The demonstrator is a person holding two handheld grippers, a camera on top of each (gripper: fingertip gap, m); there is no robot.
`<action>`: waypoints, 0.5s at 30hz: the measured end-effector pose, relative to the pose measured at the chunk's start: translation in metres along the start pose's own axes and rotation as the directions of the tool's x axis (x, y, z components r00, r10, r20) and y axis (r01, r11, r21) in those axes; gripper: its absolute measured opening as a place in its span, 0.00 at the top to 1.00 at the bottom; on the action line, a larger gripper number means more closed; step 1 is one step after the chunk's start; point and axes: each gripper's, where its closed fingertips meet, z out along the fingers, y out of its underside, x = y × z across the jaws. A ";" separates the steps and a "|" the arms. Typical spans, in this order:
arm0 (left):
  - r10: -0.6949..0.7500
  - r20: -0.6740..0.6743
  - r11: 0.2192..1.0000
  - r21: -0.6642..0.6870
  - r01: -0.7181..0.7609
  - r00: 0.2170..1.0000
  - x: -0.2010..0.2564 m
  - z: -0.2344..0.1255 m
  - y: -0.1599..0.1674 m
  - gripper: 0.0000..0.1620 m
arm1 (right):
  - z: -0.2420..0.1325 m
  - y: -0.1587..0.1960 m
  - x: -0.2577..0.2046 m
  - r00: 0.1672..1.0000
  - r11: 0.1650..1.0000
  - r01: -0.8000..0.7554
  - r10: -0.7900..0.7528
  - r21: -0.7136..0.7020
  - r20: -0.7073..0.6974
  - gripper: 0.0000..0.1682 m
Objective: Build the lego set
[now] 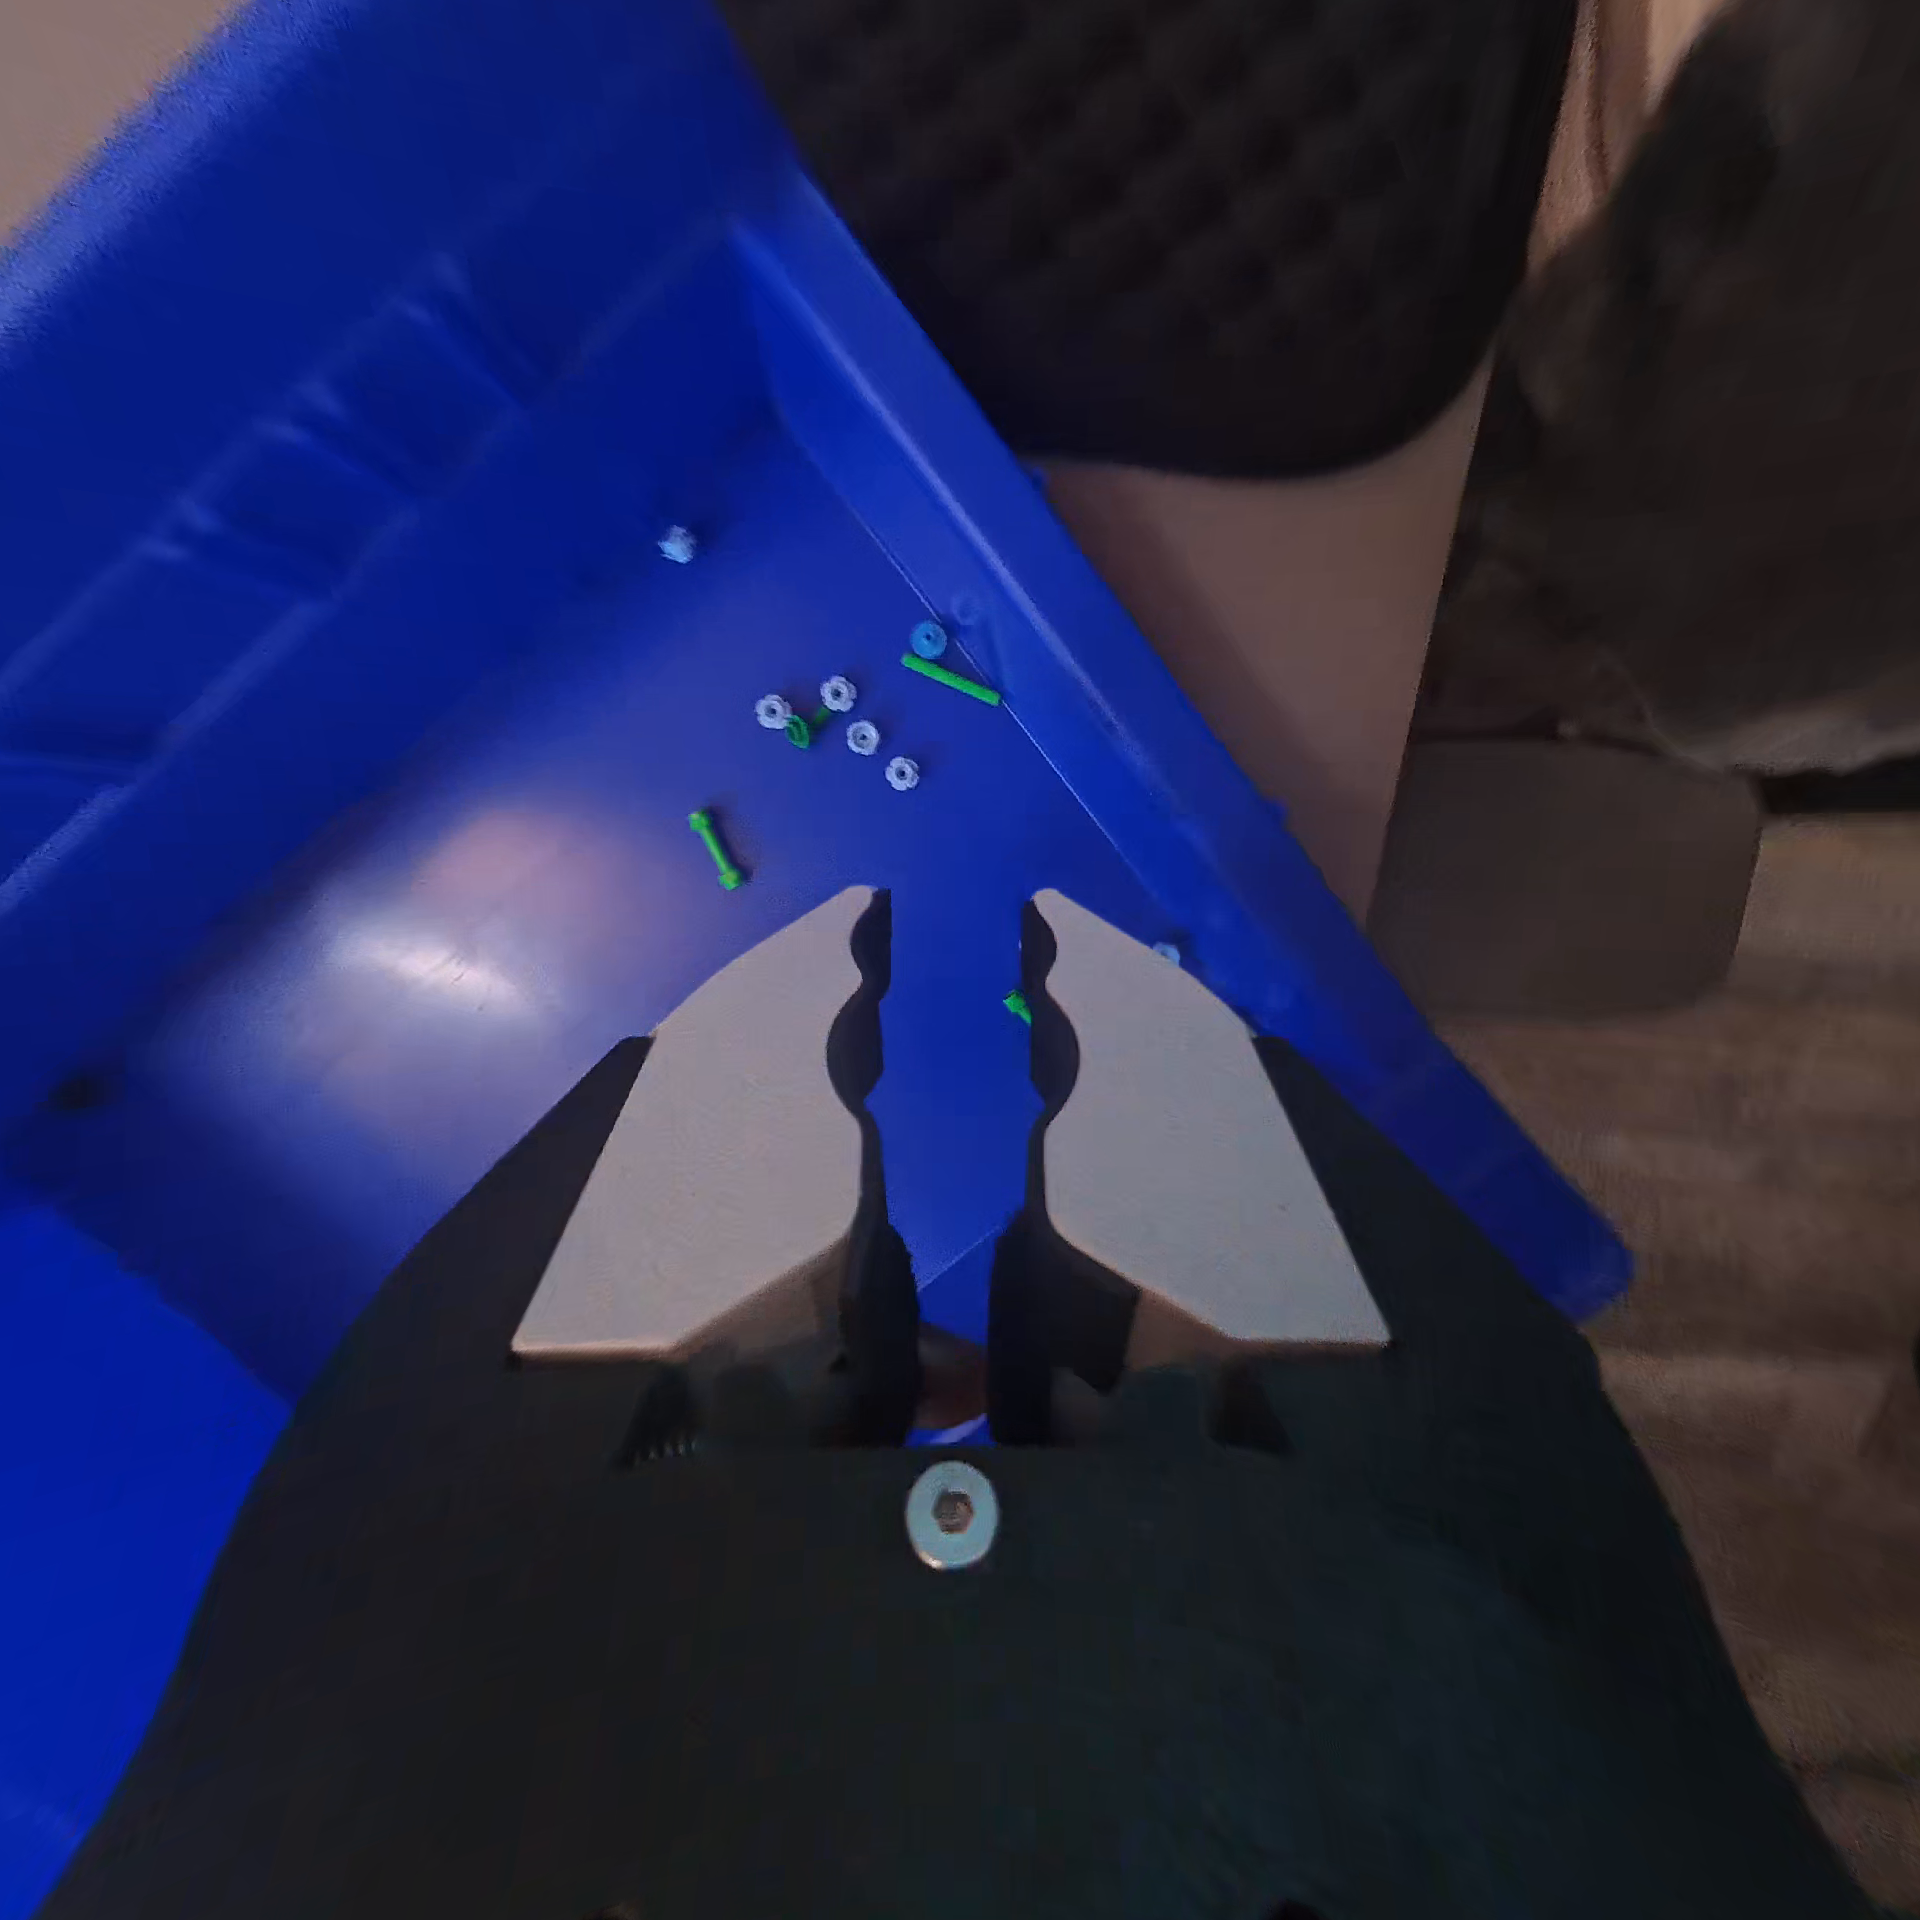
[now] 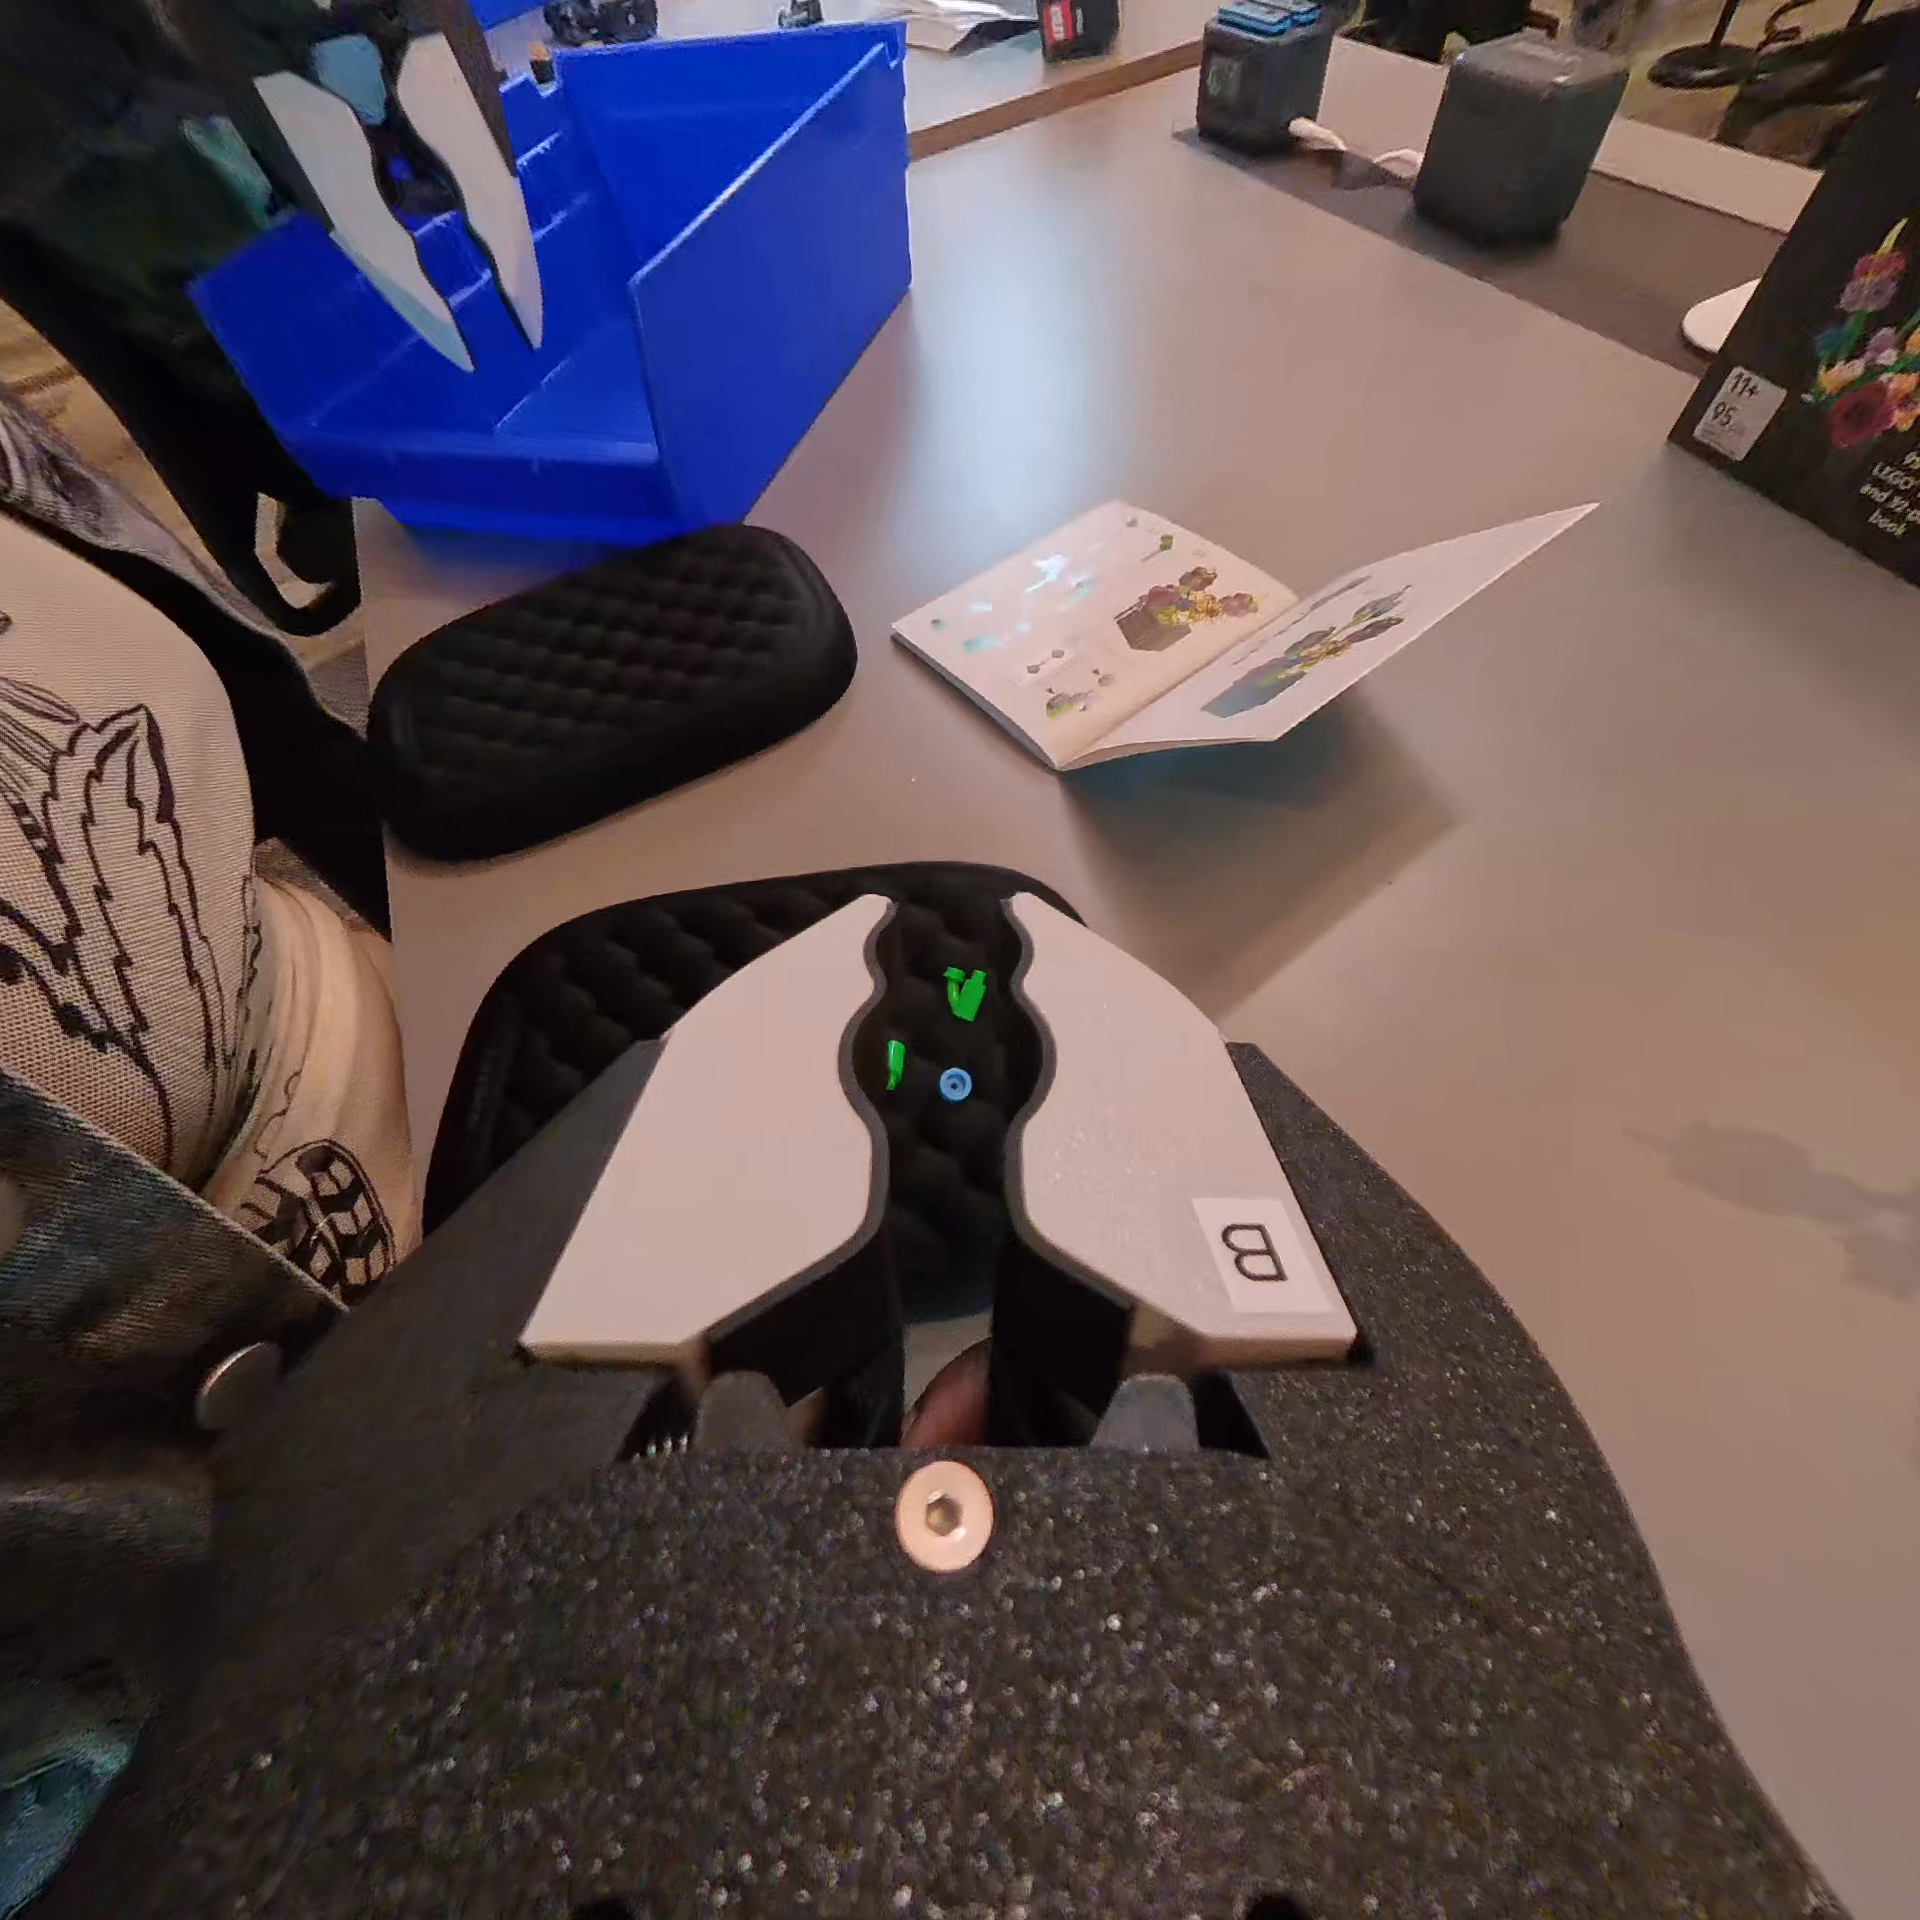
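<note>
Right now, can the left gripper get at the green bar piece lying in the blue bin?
Probably yes. The left gripper is open and empty inside the blue bin, and the green bar piece lies loose just ahead with nothing between.

In the left wrist view, a small green piece (image 1: 1016,1006) shows only as a sliver against the inner edge of the right-hand jaw; the rest is hidden behind it. A pale blue bit (image 1: 1168,951) just outside that jaw is mostly covered too. The blue bin (image 1: 364,436) ahead of the jaws is smeared with blur and cut off at the left edge. In the right wrist view, the black pad (image 2: 623,987) under the jaws is largely hidden, and the box (image 2: 1839,364) far right is cropped.
</note>
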 end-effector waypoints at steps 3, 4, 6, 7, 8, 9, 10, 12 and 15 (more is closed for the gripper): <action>0.072 -0.104 0.995 -0.058 -0.078 0.992 0.004 0.015 0.009 0.86 | 0.005 0.000 -0.001 1.000 1.000 -0.007 0.007 -0.016 0.002 0.90; 0.097 -0.120 0.992 -0.063 -0.105 0.988 0.003 0.019 0.010 0.86 | 0.007 0.000 -0.002 1.000 1.000 -0.012 0.012 -0.021 0.005 0.90; 0.137 -0.157 0.987 -0.058 -0.147 0.978 0.003 0.024 0.011 0.86 | 0.011 -0.001 -0.004 1.000 0.999 -0.019 0.020 -0.027 0.013 0.90; 0.153 -0.165 0.986 -0.038 -0.162 0.974 0.002 0.025 0.008 0.86 | 0.013 -0.002 -0.005 1.000 1.000 -0.021 0.022 -0.022 0.020 0.90; 0.172 -0.167 0.984 -0.009 -0.176 0.971 0.001 0.026 0.005 0.86 | 0.015 -0.005 -0.007 0.999 1.000 -0.023 0.023 -0.012 0.030 0.90; 0.192 -0.167 0.981 0.026 -0.190 0.967 -0.001 0.025 0.001 0.86 | 0.017 -0.007 -0.008 0.999 1.000 -0.024 0.024 0.000 0.040 0.90; 0.214 -0.152 0.977 0.061 -0.207 0.965 -0.004 0.025 -0.004 0.86 | 0.020 -0.009 -0.009 0.999 1.000 -0.027 0.026 0.010 0.046 0.90; 0.264 -0.100 0.960 0.121 -0.251 0.959 -0.013 0.024 -0.013 0.86 | 0.025 -0.012 -0.007 0.998 0.999 -0.034 0.033 0.012 0.051 0.90; 0.318 -0.030 0.930 0.202 -0.306 0.948 -0.024 0.023 -0.025 0.85 | 0.030 -0.013 -0.006 0.998 0.999 -0.039 0.040 -0.009 0.048 0.90</action>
